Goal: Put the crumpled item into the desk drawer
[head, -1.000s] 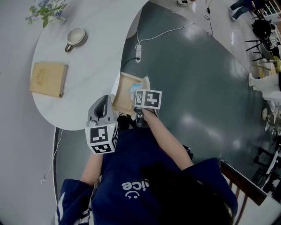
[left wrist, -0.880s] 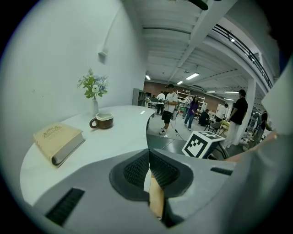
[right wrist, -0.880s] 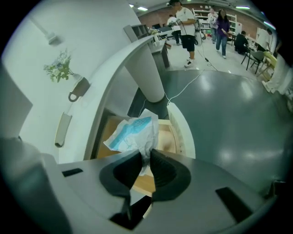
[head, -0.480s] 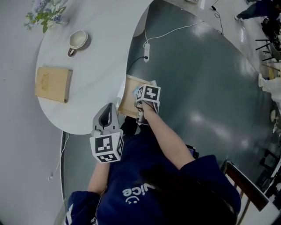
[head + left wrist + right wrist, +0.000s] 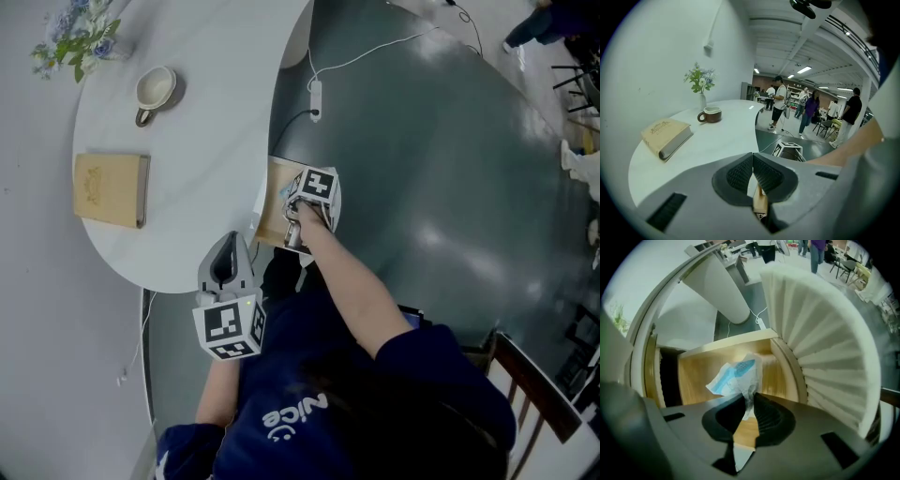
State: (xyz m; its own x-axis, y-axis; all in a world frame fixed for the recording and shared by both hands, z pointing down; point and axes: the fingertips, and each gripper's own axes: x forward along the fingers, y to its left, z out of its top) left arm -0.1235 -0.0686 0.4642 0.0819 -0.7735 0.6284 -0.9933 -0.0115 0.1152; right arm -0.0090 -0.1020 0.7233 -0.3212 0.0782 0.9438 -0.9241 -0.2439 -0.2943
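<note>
Your right gripper (image 5: 749,398) points steeply down. Its jaws are nearly together, pinched on the paper (image 5: 735,375), a crumpled white and blue wad. Most of the wad sticks out just beyond the jaw tips, and a thin tail of it runs back between the pads. Straight beyond the jaws lies the open drawer (image 5: 693,380), a wooden box pulled out from under the desk (image 5: 187,141). Its bare floor shows on every side of the wad. No view settles whether the paper touches that floor.

Your left gripper (image 5: 753,164) hangs by the desk edge, jaws closed pad to pad with nothing between them. It appears to have no part in this step.

You seem to be at the placing step: the paper is over the drawer but not yet let go. The next move calls for parting the right jaws just enough to free the tail, with the tips kept inside the drawer walls so the light wad drops in and not onto the rim. Crumpled paper may cling to the ribbed pads, so check that it has fallen clear before you lift away.
</note>
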